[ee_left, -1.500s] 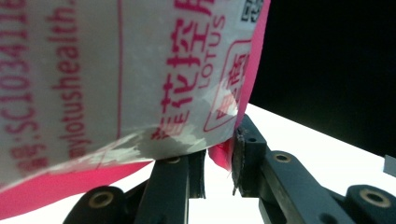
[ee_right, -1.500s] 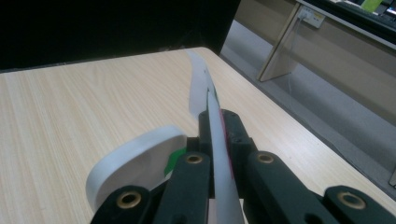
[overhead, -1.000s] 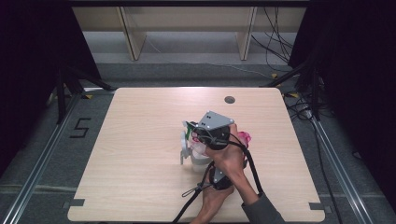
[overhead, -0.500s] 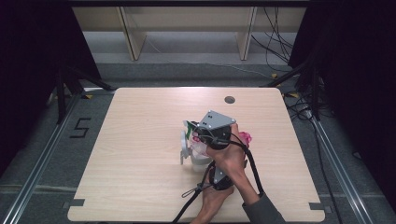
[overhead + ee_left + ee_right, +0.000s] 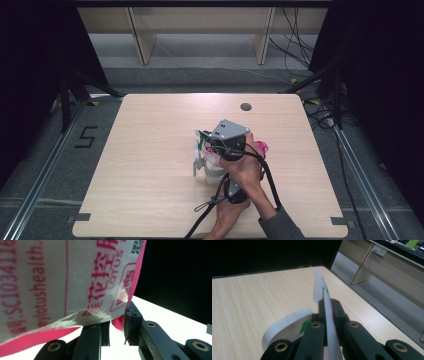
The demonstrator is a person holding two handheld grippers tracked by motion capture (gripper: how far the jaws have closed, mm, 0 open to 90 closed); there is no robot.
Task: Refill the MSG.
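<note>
A white and pink plastic packet (image 5: pixel 62 277) with red print hangs close over my left gripper (image 5: pixel 117 326), whose jaws pinch its pink bottom edge. My right gripper (image 5: pixel 327 305) is shut on a thin white edge (image 5: pixel 322 287) of the same packet, with a green patch (image 5: pixel 305 325) just below. In the high view the packet (image 5: pixel 214 164) is held over the table's middle. The right gripper (image 5: pixel 206 145), with its grey plate, points left at it. Hands cover the left gripper's black body (image 5: pixel 233 192), and a pink part (image 5: pixel 260 147) sticks out to the right.
The wooden table (image 5: pixel 150 150) has a small dark round hole (image 5: pixel 245 106) near its far edge. Black cables (image 5: pixel 200 220) trail off the near edge. Beyond the table stand pale shelf legs (image 5: pixel 142 45) on a grey floor.
</note>
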